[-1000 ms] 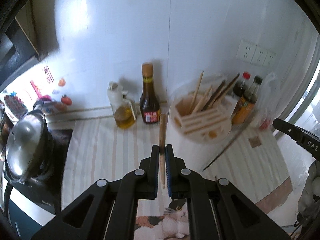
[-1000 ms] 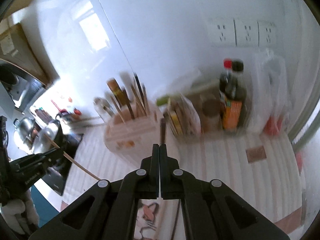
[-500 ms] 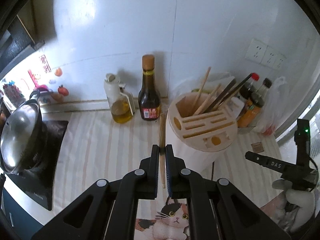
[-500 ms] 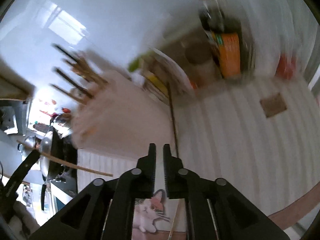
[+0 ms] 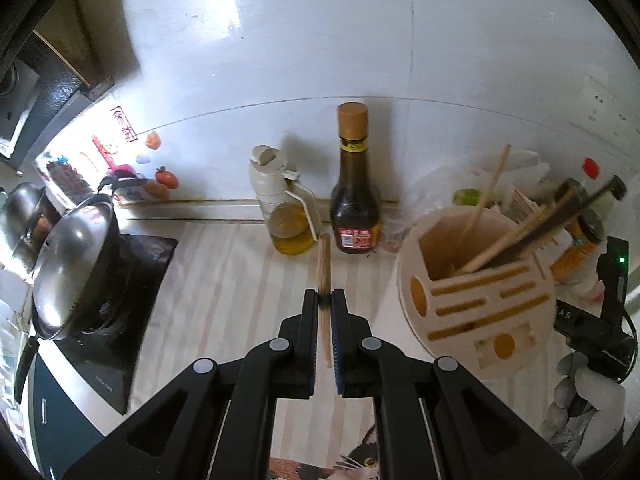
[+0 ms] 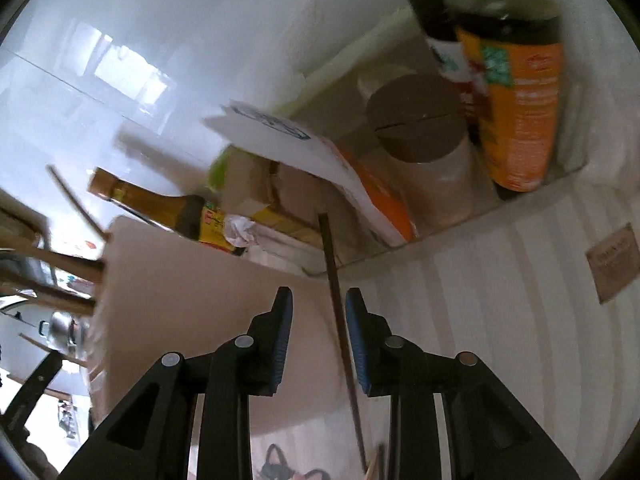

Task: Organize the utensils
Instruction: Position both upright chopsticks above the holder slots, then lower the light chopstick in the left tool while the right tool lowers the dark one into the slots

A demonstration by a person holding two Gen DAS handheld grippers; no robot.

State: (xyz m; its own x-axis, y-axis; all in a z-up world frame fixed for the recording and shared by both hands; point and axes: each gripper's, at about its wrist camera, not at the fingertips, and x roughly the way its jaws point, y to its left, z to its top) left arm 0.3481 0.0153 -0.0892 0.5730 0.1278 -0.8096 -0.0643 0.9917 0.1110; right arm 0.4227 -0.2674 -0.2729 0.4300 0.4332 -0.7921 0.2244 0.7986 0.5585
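Wooden chopstick [image 5: 324,264] sits clamped in the left hand-held gripper [image 5: 326,300] above the striped desk [image 5: 224,280], left of the utensil holder [image 5: 472,292]. Right wrist view: the right hand-held gripper [image 6: 318,308] has just been opening, a dark chopstick [image 6: 338,304] between its parted pads, untouched

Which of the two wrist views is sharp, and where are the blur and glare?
Left wrist view: sharp, strong fisheye bending, window glare on the glossy white wall, overexposed left edge. Right wrist view: motion-smeared, worst on the round beige utensil holder at left; the orange-labelled dark bottle is soft.
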